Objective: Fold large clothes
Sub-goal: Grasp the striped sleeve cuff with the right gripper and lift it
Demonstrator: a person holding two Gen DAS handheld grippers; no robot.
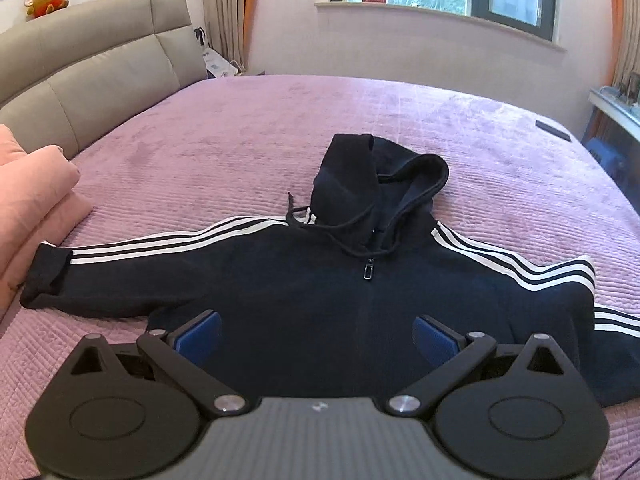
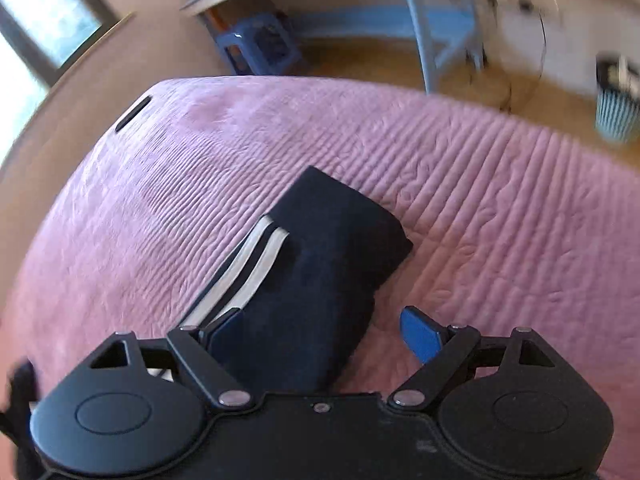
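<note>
Lying flat on the bed [image 1: 248, 128]: hoodie [image 1: 304, 280] | both tongs, left gripper [image 1: 316, 340] and right gripper [image 2: 324, 338], are gaping empty | you're handling soft, floppy fleece | you're pinching the cuff [image 2: 340, 236].

The dark navy zip-up hooded jacket [image 1: 312, 284] carries three white stripes along each sleeve, with black bands between them; its drawstring and cuffs match the navy body, and the zip pull is dark metal. It lies on a pinkish-lilac quilted bedspread [image 1: 248, 128] ribbed with fine parallel lines. The padded headboard [image 1: 92, 64] is grey-beige. The folded blanket [image 1: 28, 196] is pale pink. Both black plastic grippers, left [image 1: 316, 334] and right [image 2: 326, 334], have bright blue finger pads [image 1: 434, 340]. The plastic stool [image 2: 260, 46] is blue; the curtains [image 1: 252, 8] are orange beside beige.
</note>
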